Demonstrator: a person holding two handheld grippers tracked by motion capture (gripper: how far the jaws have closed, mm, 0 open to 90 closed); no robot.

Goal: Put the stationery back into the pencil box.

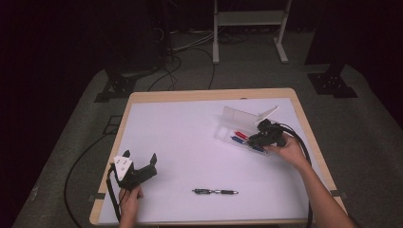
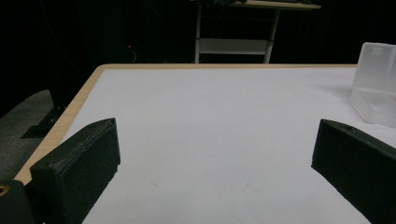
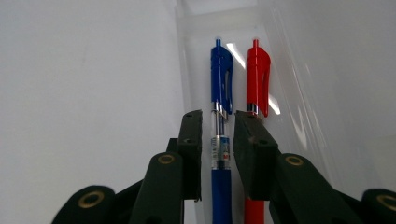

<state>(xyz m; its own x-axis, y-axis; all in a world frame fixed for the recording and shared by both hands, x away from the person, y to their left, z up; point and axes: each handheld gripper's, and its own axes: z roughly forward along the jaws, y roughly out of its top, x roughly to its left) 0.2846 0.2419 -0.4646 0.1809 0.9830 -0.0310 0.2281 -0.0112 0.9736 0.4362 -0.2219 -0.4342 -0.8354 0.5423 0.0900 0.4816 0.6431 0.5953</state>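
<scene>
A clear plastic box (image 1: 227,129) with its lid raised lies at the right of the white table. In it a blue pen (image 3: 221,74) and a red pen (image 3: 258,79) lie side by side. My right gripper (image 3: 218,116) points down into the box, its jaws on either side of the blue pen's barrel with a thin gap on each side, so it is open. In the high view the right gripper (image 1: 259,140) sits over the box's near end. My left gripper (image 1: 139,156) rests at the front left, open wide with nothing between its fingers (image 2: 84,158).
A black pen (image 1: 215,192) lies on the white table top (image 1: 190,137) near the front edge, between the two hands. The box (image 2: 376,84) stands at the right edge of the left gripper view. A white frame (image 1: 249,19) stands on the floor beyond the table.
</scene>
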